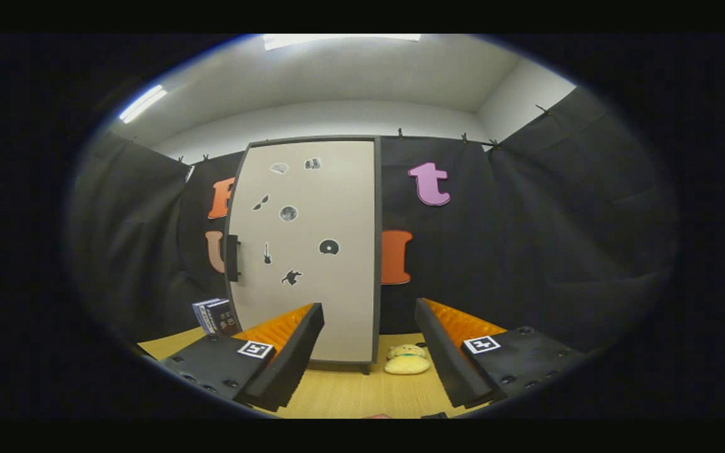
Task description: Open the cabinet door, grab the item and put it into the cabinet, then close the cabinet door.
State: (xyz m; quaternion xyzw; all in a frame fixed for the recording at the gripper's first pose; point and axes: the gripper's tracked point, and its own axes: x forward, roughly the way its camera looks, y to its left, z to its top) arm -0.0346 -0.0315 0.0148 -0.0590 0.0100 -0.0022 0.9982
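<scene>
A tall cabinet (pixel 312 251) with a pale door covered in small dark stickers stands on the wooden table beyond my fingers. Its door is closed, and a dark handle (pixel 232 258) sits on the door's left edge. A small yellow plush toy (pixel 407 360) lies on the table at the cabinet's right foot, just inside my right finger. My gripper (pixel 369 336) hovers in front of the cabinet, open, with nothing between its fingers.
A small blue and white box (pixel 215 316) stands on the table left of the cabinet, below the handle. The wooden table top (pixel 350 396) stretches between my fingers and the cabinet. Black cloth walls close the booth behind and on both sides.
</scene>
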